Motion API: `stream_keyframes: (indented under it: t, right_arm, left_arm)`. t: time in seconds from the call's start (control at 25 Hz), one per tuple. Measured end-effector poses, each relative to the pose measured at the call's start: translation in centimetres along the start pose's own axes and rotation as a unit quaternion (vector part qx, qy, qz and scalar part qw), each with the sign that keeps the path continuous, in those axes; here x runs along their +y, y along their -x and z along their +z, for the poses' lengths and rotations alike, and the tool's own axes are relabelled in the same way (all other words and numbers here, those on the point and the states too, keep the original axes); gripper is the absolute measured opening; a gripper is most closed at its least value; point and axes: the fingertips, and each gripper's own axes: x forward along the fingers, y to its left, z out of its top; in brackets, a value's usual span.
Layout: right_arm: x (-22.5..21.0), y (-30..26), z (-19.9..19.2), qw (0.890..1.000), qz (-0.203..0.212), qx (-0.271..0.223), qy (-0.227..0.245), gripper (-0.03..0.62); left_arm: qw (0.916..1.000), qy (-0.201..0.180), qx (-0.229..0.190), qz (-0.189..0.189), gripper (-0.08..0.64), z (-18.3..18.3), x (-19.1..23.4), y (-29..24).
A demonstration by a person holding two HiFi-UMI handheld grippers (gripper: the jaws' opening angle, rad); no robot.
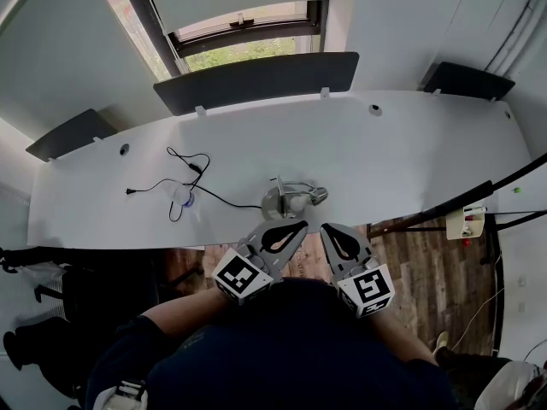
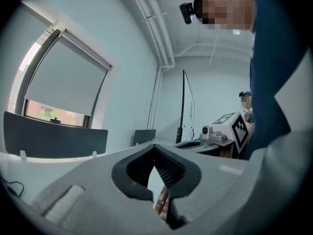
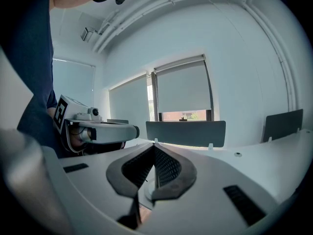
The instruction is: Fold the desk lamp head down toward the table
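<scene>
A silver desk lamp (image 1: 291, 200) stands near the front edge of the white table (image 1: 385, 152). It has a round base, and its head lies low to the right. My left gripper (image 1: 299, 225) hovers just in front of the base, shut and empty. To its right is my right gripper (image 1: 328, 229), also shut with nothing in it, a little in front of the lamp head. In the left gripper view the jaws (image 2: 155, 153) meet tip to tip. The right gripper view shows the same closed tips (image 3: 155, 148). Neither gripper view shows the lamp clearly.
A black cable (image 1: 192, 182) runs left from the lamp across the table to a loose plug (image 1: 130, 192), past a small white object (image 1: 182, 197). Dark divider panels (image 1: 256, 79) line the far edge. A white box (image 1: 466, 222) sits beyond the table's right front.
</scene>
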Motion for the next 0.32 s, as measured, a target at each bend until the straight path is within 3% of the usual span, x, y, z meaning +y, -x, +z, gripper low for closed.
stream_keyframes:
  t: [0.32]
  right_arm:
    - [0.34, 0.05, 0.02, 1.000, 0.001, 0.002, 0.000, 0.009]
  left_arm:
    - [1.0000, -0.006, 0.004, 0.001, 0.006, -0.27, -0.03, 0.28]
